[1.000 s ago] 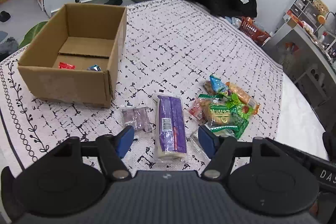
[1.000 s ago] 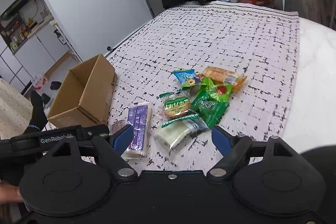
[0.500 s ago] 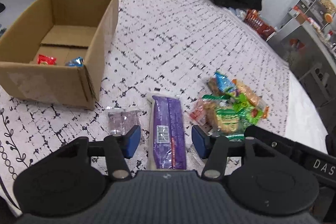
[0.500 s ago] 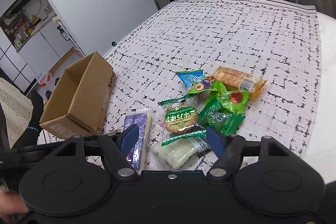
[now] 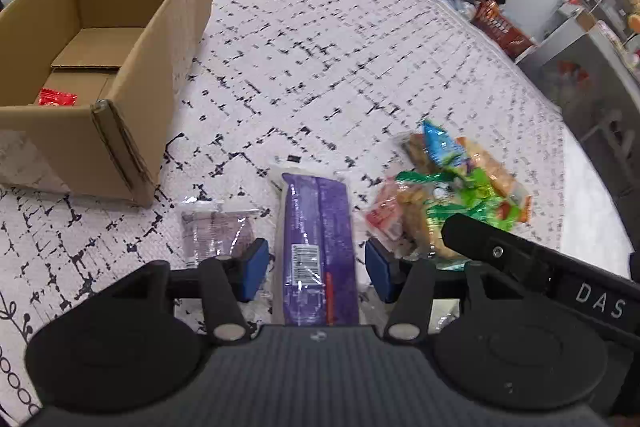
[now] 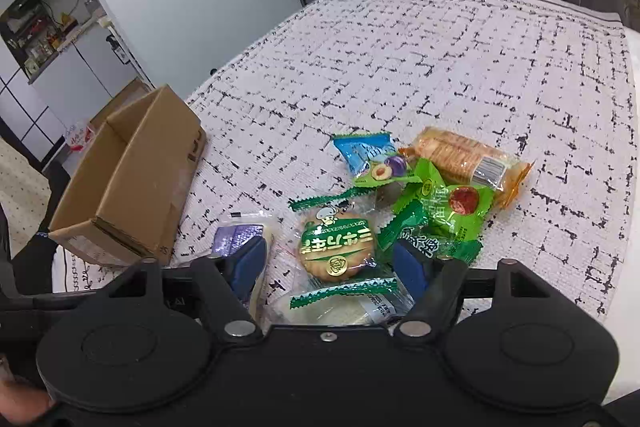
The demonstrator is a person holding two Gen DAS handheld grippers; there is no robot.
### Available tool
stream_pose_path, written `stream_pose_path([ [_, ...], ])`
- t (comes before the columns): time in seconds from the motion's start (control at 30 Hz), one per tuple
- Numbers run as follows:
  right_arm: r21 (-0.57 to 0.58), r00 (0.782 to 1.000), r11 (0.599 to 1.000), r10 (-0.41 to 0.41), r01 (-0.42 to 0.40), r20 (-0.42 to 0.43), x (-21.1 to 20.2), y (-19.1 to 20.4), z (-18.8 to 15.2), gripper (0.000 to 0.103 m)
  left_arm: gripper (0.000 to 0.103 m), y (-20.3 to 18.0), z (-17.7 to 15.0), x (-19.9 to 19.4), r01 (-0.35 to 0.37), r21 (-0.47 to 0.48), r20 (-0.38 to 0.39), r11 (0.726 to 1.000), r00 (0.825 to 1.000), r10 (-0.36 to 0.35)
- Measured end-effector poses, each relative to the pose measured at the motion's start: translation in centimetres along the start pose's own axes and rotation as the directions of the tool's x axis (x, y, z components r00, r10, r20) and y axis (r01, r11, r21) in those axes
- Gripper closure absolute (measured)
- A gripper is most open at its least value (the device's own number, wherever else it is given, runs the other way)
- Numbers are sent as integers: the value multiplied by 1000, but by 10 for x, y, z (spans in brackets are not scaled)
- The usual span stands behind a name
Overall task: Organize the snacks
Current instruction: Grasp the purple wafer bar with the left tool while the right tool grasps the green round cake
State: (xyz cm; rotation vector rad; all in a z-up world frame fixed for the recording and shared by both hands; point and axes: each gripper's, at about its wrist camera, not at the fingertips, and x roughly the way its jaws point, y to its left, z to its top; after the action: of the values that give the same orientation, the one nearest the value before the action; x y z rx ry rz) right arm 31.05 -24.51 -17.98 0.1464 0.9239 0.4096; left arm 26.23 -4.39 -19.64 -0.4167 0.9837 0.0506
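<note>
A white cloth with a broken black grid (image 5: 320, 39) covers the surface under both my grippers, with a grey wall and a dark coat hanging at the far end of it.

My left gripper (image 5: 316, 273) is angled down at the cloth, its blue pads parted with a gap on each side of the long purple packet (image 5: 318, 239) that lies lengthwise between them; the pads do not press on it. Just outside my left pad lies a small clear sachet with a purplish filling (image 5: 214, 231). Ahead and off to the left stands the open cardboard box (image 5: 160, 39), and a red wrapper (image 5: 56, 98) shows on its floor. Ahead to the right is the heap of snacks (image 5: 456, 179), with my other gripper's black arm crossing in front of it.

My right gripper (image 6: 334, 269) is also unclenched, its pads standing either side of a round biscuit in a green-banded clear wrapper (image 6: 338, 247), not squeezing it. Nearer to me, under the jaws, lies a pale packet with a green serrated edge (image 6: 344, 303). Just beyond my right pad sit the green packets (image 6: 448, 215), and farther ahead a blue packet (image 6: 364, 153) and an orange pack of crackers (image 6: 468, 157). The purple packet's end shows by my left pad, and the cardboard box sits well off to the left.
</note>
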Motion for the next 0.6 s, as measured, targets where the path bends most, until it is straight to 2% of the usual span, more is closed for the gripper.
stream_pose_path([
  [0.1, -11, 1000, 1000, 0, 0, -9, 4, 0, 1, 33, 50, 1, -3, 9, -3, 0, -27, 1000, 1000, 3],
  [0.27, -44, 999, 999, -17, 15, -46, 14, 6, 2, 33, 50, -4, -9, 13, -23, 44, -11, 999, 1000, 24],
  [0.3, -46, 998, 999, -17, 15, -53, 15, 6, 2, 33, 52, -5, -9, 14, -32, 57, -8, 998, 999, 32],
  [0.33, -52, 998, 998, -21, 18, -57, 16, 7, 1, 33, 61, -5, -11, 13, -40, 64, -2, 997, 999, 40],
  [0.4, -68, 997, 997, -32, 28, -65, 19, 10, 1, 33, 67, -4, -10, 12, -37, 62, 5, 997, 999, 36],
  [0.6, -61, 989, 995, -92, 85, -118, 31, 9, 2, 41, 70, -1, -9, 6, -18, 56, 2, 998, 1000, 18],
])
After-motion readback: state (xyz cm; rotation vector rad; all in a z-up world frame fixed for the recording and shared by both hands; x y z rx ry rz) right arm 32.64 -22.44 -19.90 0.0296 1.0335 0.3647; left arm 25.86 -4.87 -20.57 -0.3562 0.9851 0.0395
